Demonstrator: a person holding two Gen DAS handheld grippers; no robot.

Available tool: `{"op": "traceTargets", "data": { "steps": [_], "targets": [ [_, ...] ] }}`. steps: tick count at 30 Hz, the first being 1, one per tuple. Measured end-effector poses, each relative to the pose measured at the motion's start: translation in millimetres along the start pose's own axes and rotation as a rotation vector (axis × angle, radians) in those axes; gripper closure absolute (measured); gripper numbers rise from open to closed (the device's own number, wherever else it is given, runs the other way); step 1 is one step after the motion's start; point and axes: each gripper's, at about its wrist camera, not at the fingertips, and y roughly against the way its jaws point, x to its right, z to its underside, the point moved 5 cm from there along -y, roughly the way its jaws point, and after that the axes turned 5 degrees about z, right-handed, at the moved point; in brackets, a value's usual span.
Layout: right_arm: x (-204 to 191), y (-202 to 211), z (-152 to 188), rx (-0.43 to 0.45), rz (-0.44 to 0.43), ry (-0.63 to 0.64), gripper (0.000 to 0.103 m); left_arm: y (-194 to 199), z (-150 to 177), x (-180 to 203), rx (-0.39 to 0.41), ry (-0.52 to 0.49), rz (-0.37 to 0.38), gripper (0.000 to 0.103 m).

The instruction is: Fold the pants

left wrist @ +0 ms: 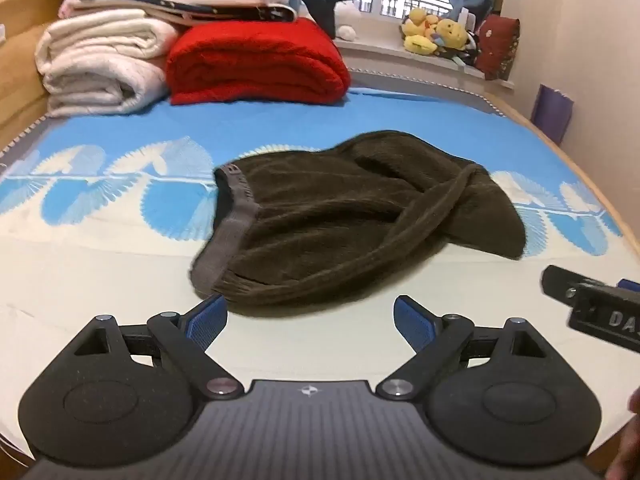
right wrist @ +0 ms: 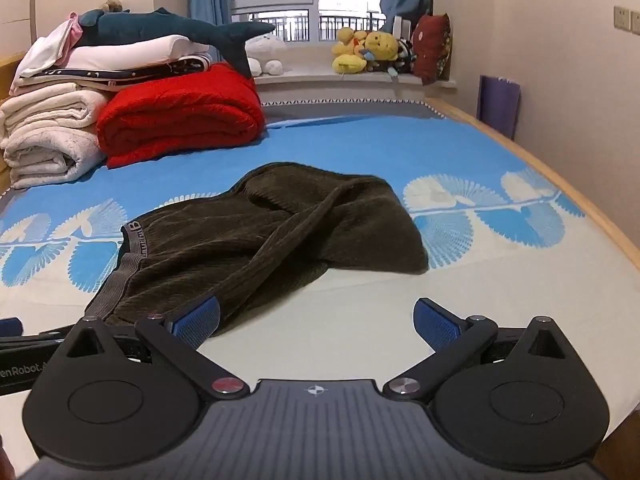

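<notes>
Dark olive-brown ribbed pants (left wrist: 340, 216) lie crumpled on the bed, grey waistband (left wrist: 224, 236) at the left and the legs bunched and twisted over to the right. They also show in the right wrist view (right wrist: 256, 240). My left gripper (left wrist: 310, 316) is open and empty, just in front of the pants' near edge. My right gripper (right wrist: 316, 320) is open and empty, its left fingertip (right wrist: 200, 318) close to the pants' near hem. The right gripper's body shows at the right edge of the left wrist view (left wrist: 592, 304).
The bed sheet (left wrist: 120, 240) is blue and cream with a fan print. A folded red blanket (left wrist: 256, 64), white quilts (left wrist: 100, 64) and a plush shark (right wrist: 172, 28) are stacked at the far left. Plush toys (right wrist: 368, 50) sit on the windowsill. A wooden bed edge (right wrist: 580, 200) runs along the right.
</notes>
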Motion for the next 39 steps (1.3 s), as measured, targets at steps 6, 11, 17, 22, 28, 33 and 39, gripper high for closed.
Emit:
{"op": "traceTargets", "data": {
  "steps": [6,11,17,22,28,33,39],
  "targets": [
    [-1.6,-5.7,1.3,-0.022,0.007,0.017,0.001,-3.3,0.4,11.7,-0.001,-0.054,0.001,0.01],
    [-0.4,-10.0,3.4,-0.041,0.033,0.028,0.001,-2.9,-1.4,13.5,0.001,-0.064,0.01,0.01],
    [2.1,-14.3,3.6,-0.055,0.05,0.018,0.001,-3.4,-0.6,11.5,-0.008,-0.056,0.014,0.01],
    [-0.6,-14.6,4.8,-0.06,0.051,0.03,0.001,-2.3,0.3,10.8,-0.006,-0.055,0.015,0.01],
    [-1.4,-14.7,4.4,-0.063,0.047,0.031,0.001,-2.3,0.6,11.4,-0.007,-0.052,0.008,0.01],
    [-2.4,-14.6,4.4,-0.064,0.047,0.033,0.001,-2.3,1.0,11.0,-0.008,-0.052,0.008,0.01],
    [-4.6,-14.9,4.8,-0.068,0.047,0.035,0.001,-1.8,1.6,10.9,-0.009,-0.051,0.011,0.01]
  ]
}}
